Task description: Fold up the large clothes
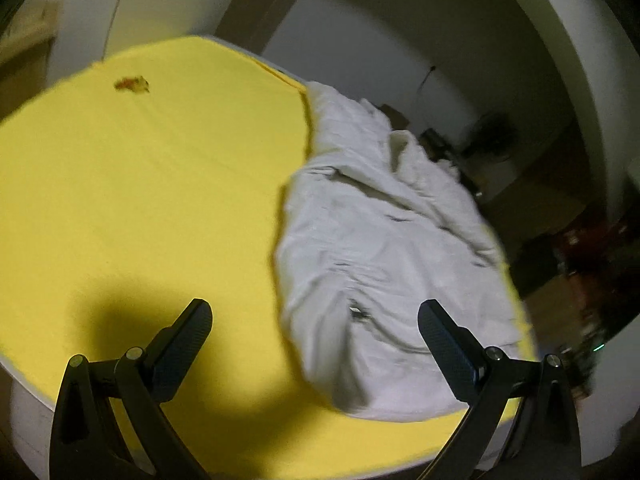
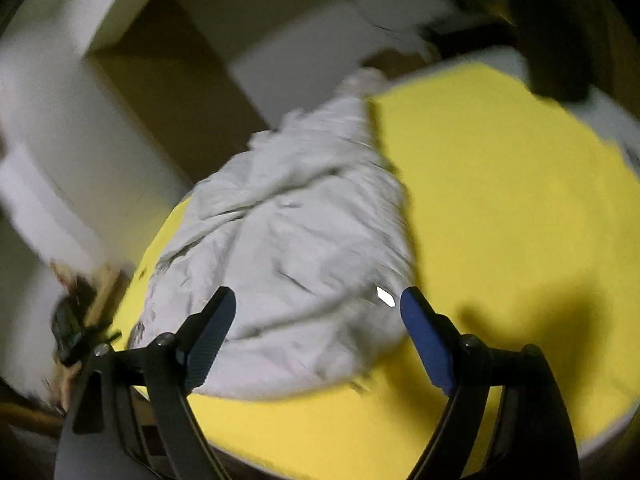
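Looking down both cameras, I see the crumpled white fabric garment (image 1: 384, 248) lying in a loose heap on the yellow-covered worktop (image 1: 140, 184), pushed toward one edge so that part of it seems to spill over the side. I judge that nothing is folded yet: the cloth is bunched and creased, with no clean edges laid out, so the first job is likely to find a hem or corner and spread it onto the bare yellow area beside it, which is probably kept free for that reason. My left hand-held gripper (image 1: 314, 318) hangs above the near end of the heap with its jaws spread wide and nothing between them. My right hand-held gripper (image 2: 318, 306) is likewise wide open and empty, poised over the garment's near end. The left view alone shows a small brownish scrap (image 1: 132, 84) on the far yellow surface. The right view is more blurred, yet it alone shows a small bright white tag-like spot (image 2: 386, 296) near the garment's edge.
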A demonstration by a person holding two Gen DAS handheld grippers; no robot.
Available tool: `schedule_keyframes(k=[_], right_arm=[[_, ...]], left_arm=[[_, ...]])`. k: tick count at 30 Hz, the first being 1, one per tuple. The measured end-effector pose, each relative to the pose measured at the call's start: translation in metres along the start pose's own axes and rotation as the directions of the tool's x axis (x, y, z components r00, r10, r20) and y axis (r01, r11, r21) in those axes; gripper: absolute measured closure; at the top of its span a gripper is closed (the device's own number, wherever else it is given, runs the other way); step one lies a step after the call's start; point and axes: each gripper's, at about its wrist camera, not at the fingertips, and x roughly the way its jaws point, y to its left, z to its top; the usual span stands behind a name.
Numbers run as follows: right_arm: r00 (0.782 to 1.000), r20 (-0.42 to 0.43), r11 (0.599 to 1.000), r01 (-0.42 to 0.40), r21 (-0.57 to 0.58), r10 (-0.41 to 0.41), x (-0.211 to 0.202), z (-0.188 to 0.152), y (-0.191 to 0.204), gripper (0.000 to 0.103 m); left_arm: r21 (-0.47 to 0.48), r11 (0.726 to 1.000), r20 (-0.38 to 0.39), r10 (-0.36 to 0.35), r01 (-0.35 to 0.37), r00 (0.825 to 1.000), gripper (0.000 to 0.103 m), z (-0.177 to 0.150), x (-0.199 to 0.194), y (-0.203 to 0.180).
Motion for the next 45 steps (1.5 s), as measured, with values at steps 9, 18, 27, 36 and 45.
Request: schedule_keyframes(k=[9, 18, 27, 36, 45], right_arm=[[0.999, -0.022, 0.998, -0.032, 0.062, 0.033, 0.001, -0.021, -0.024, 0.019], [0.999, -0.028, 0.999, -0.015, 0.039, 0.016, -0.009, -0.024, -0.03, 0.019], [0.993, -0.117, 0.987, 0.03, 0.16, -0.011, 0.029, -0.004, -0.046, 0.019], [0.955, -0.201, 0.927, -0.137, 0.348, 0.217, 0.081, -0.002, -0.051, 0.019], [0.94, -0.227, 0.913, -0.156, 0.378, 0.254, 0.104, 0.003, -0.04, 0.029]], left_arm=[[-0.223, 0.968, -0.203, -0.165, 0.118, 0.965, 0.0, -0.004, 0.053, -0.001], [-0.319, 0.937, -0.298, -0.242, 0.143, 0.924, 0.0, -0.003, 0.088, -0.007], [-0.356, 0.909, -0.311, -0.335, 0.217, 0.889, 0.0, 0.01, 0.108, -0.005], [-0.397, 0.855, -0.278, -0.459, 0.334, 0.844, 0.001, 0.016, 0.118, -0.007], [-0.486, 0.771, -0.208, -0.559, 0.411, 0.803, 0.0, 0.017, 0.118, 0.001]])
